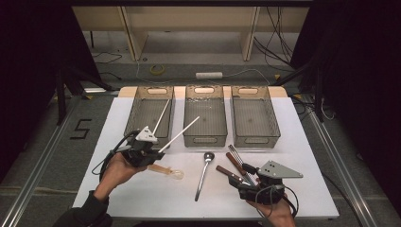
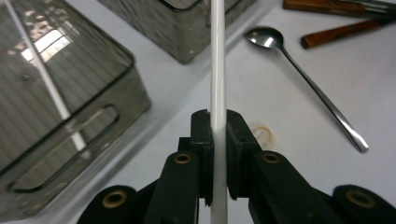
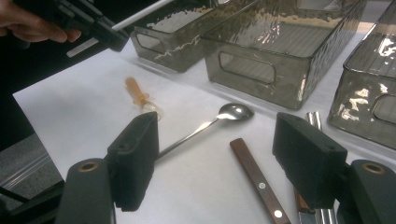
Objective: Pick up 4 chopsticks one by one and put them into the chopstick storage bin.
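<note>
The left tool (image 1: 150, 148) is closed on a thin white stick (image 1: 178, 135). In the left gripper view its two black jaws press this stick (image 2: 217, 70) from both sides, and the stick runs straight up between them and out of the top of the picture. In the high view the stick rises from the tool to the upper right, and its far end is over the middle bin (image 1: 204, 116). A second white stick (image 1: 161, 116) lies tilted inside the left bin (image 1: 149, 111).

The right tool (image 1: 238, 182) has its jaws wide apart, and nothing is between the pads. It is at the near right part of the white table (image 1: 142, 198), just beside the brown-handled cutlery (image 1: 235, 169). In the right gripper view one brown handle (image 3: 256, 179) lies on the table between the two open jaws, not touched by them.

A metal spoon (image 1: 203, 176) lies in the middle of the table, with its bowl toward the bins. A small clear plastic spoon (image 1: 166, 171) lies to the left of it, near the left hand (image 1: 116, 171). The right bin (image 1: 251, 116) stands next to the middle one, and the three bins are in a row at the far side of the table.
</note>
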A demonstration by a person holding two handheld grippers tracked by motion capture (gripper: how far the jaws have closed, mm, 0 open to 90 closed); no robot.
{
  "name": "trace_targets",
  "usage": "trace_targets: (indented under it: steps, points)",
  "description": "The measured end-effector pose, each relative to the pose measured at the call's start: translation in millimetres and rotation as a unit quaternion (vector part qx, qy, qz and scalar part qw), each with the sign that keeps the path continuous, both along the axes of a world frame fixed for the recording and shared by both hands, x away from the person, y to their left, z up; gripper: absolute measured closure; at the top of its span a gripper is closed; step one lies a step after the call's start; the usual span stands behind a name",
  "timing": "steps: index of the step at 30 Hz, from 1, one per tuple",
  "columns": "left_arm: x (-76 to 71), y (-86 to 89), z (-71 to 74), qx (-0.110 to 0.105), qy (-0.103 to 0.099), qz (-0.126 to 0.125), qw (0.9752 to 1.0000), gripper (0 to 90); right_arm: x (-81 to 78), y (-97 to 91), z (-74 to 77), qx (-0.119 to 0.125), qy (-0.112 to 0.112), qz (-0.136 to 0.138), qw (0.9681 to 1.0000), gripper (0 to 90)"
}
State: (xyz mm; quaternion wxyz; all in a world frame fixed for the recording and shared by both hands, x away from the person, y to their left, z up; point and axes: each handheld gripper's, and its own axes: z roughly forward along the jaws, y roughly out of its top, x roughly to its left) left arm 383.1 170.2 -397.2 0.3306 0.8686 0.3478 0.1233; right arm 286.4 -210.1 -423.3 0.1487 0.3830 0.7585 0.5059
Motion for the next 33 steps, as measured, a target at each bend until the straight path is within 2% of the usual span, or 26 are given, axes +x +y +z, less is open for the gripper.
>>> trace_targets:
  steps: [2,4,6,8,9,13,14,22,33]
  points:
    - [2.6,2.1,1.1,-0.002,-0.002,0.004,1.0000,83.0,0.0,-0.5,-0.2,0.000,0.001,-0.001,1.0000,32.3]
    - [9.0,7.1,0.9,-0.011,-0.004,0.018,0.9998,83.0,-0.9,-1.7,-0.4,0.002,0.001,-0.004,1.0000,32.1]
    - [11.3,8.9,0.7,-0.012,-0.004,0.023,0.9997,83.0,-1.2,-2.0,-0.4,0.004,-0.001,-0.005,1.0000,31.8]
    - [18.4,15.3,1.9,-0.021,-0.007,0.040,0.9990,83.0,-2.0,-1.7,-0.7,0.006,-0.001,-0.007,1.0000,31.0]
    - [18.4,15.3,1.9,-0.021,-0.007,0.040,0.9990,83.0,-2.0,-1.7,-0.7,0.006,-0.001,-0.007,1.0000,31.0]
    - [28.7,24.3,4.6,-0.033,-0.009,0.063,0.9974,83.0,-1.5,-1.7,-1.0,0.008,0.000,-0.007,0.9999,30.9]
    - [33.5,28.6,4.9,-0.043,-0.010,0.077,0.9960,83.0,-1.3,-1.7,-1.1,0.007,0.000,-0.006,1.0000,30.8]
    - [47.9,37.9,7.9,-0.051,-0.013,0.102,0.9934,83.0,-1.6,0.0,-2.4,0.004,0.003,-0.002,1.0000,30.8]
    - [70.1,50.6,14.8,-0.066,-0.019,0.141,0.9876,83.0,-2.1,1.4,-2.7,0.003,0.004,-0.001,1.0000,30.5]
